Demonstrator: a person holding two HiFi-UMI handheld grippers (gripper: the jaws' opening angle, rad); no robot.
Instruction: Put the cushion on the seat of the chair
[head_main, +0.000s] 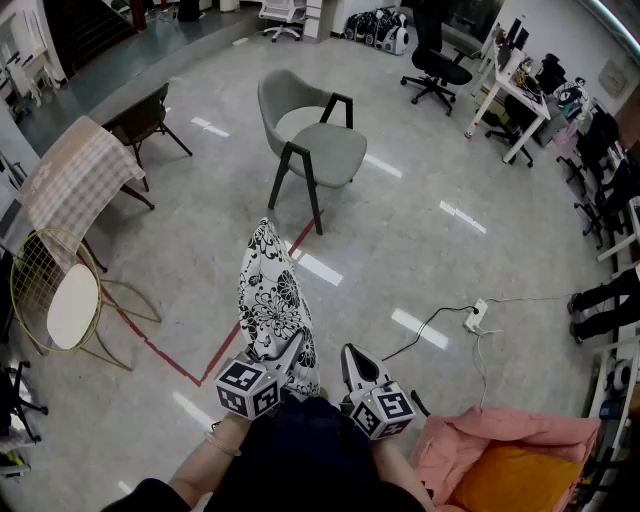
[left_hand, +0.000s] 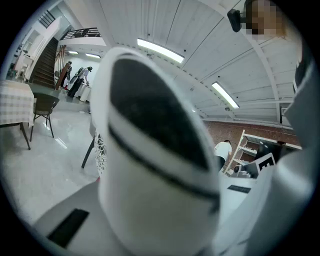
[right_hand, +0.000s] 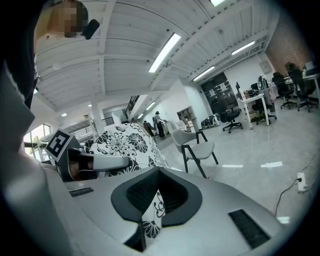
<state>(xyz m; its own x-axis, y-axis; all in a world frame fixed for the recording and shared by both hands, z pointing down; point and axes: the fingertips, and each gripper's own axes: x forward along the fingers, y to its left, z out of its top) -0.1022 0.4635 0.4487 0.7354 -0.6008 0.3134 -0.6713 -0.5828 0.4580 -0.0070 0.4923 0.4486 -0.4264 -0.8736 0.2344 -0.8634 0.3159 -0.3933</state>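
The cushion (head_main: 272, 300) is in the air in front of us, not yet on the chair (head_main: 318, 140), which stands well apart from it across the open floor (head_main: 420, 250). We carry it by its near edge. It stands on edge rather than lying flat, with its black-and-white flowered faces turned to the sides. Its long axis runs from the claws away from us, and the far end points roughly at the chair, a little to the left of it in the head view.

Both claws hold that near edge, side by side. The right claw (head_main: 352, 356) is clenched on the cushion, and its own view shows a strip of the flowered fabric pinched in the notch between its jaws. The left claw (head_main: 292, 348) is clamped tight too. Its own view is nearly filled by its closed jaws, with a little of the pattern beside them. The right gripper view shows one of its jaws lying across the cushion, so we judge that it also grips the fabric.

We think the two grips on one edge keep the soft cushion from folding or swinging while we walk it over. Holding it on edge with the far end leading should let us lower it onto the seat (head_main: 332, 152). The seat is bare and faces us, with the backrest behind it. To lie flat there, the cushion will have to be tipped over from its edge.
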